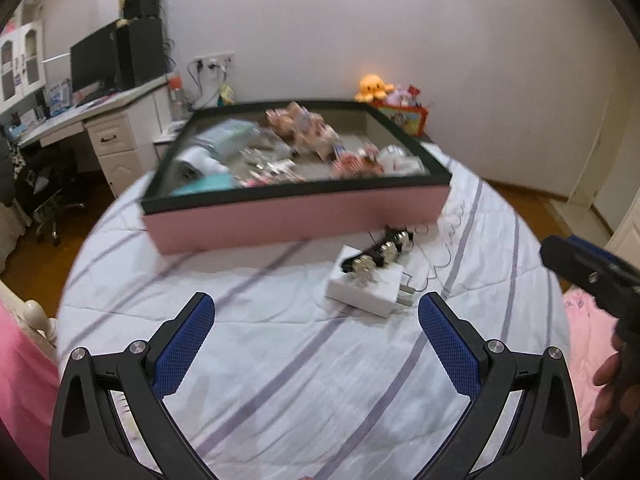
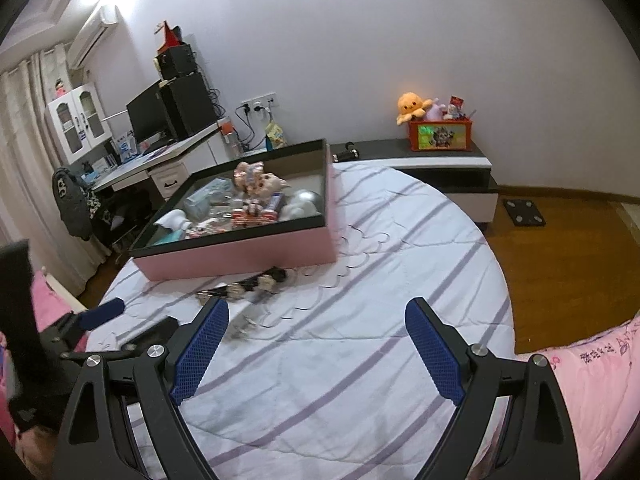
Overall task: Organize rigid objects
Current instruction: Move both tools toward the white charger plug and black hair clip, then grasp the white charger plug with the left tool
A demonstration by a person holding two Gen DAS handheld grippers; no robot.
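A pink box with a black rim [image 1: 296, 216] [image 2: 248, 254] sits on the striped bed and holds several small items: toy figures, a white bottle, packets. In front of it lie a white charger plug [image 1: 366, 286] and a black strap with silver charms [image 1: 380, 252] [image 2: 256, 282]. My left gripper [image 1: 316, 316] is open and empty, hovering over the sheet just short of the charger. My right gripper [image 2: 316, 322] is open and empty, over the sheet to the right of the strap. The left gripper's fingers [image 2: 100, 314] show at the right wrist view's left edge.
The striped bedsheet [image 1: 304, 380] covers the bed, with a pink quilt [image 2: 592, 384] at the right. A desk with a monitor [image 2: 150, 120] stands at the back left. A low cabinet with a toy box [image 2: 440, 134] stands at the far wall. Wood floor lies to the right.
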